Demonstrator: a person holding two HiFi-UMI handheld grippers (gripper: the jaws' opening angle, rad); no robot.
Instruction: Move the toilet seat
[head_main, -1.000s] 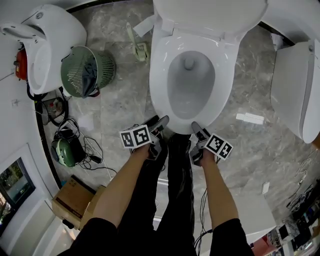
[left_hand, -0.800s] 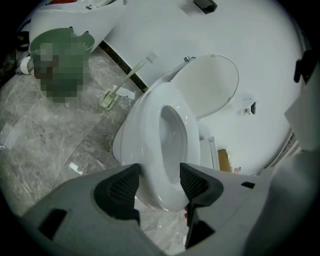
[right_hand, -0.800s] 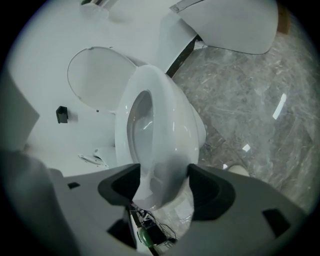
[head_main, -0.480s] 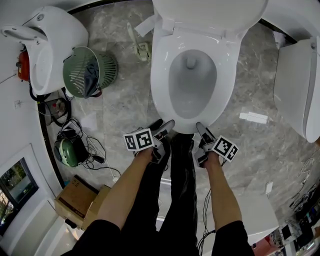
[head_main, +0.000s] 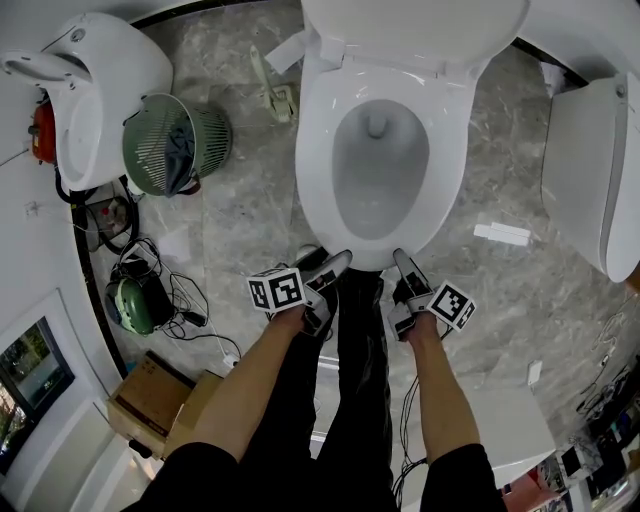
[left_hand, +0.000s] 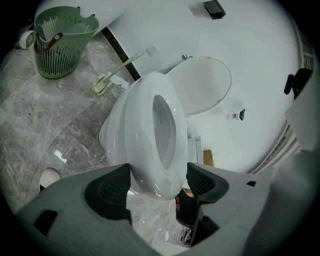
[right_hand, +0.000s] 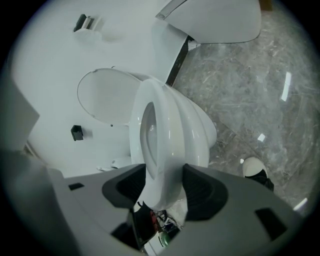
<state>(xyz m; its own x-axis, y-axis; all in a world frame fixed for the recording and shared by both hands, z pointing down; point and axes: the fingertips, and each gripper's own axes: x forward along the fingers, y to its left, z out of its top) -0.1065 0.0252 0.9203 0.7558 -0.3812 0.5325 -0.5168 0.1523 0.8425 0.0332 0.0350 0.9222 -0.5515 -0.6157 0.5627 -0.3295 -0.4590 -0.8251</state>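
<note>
The toilet seat (head_main: 313, 170) lies flat on the rim of the toilet bowl (head_main: 380, 165). Its long axis runs from the front lip of the bowl, nearest the person, straight away to the hinge at the back, where the lid (head_main: 415, 25) stands raised. Both tools are at the front lip. The left hand-held gripper (head_main: 330, 258) sits just left of the bowl's centre line and the right hand-held gripper (head_main: 403, 265) just right of it, so neither hand is clearly nearer and the seat stretches directly ahead of both. In the left gripper view the left hand-held gripper (left_hand: 157, 185) has its jaws wide apart, with the front curve of the toilet seat (left_hand: 142, 130) and bowl rim between the pads and nothing clamped. In the right gripper view the right hand-held gripper (right_hand: 165, 187) is likewise spread, astride the front of the toilet seat (right_hand: 160, 125). Its pads look close to the white surface on either side, but whether they touch cannot be told. The move probably turns on gripping only the seat ring at this front lip, not the bowl beneath, since the seat would swing up about the far hinge.
</note>
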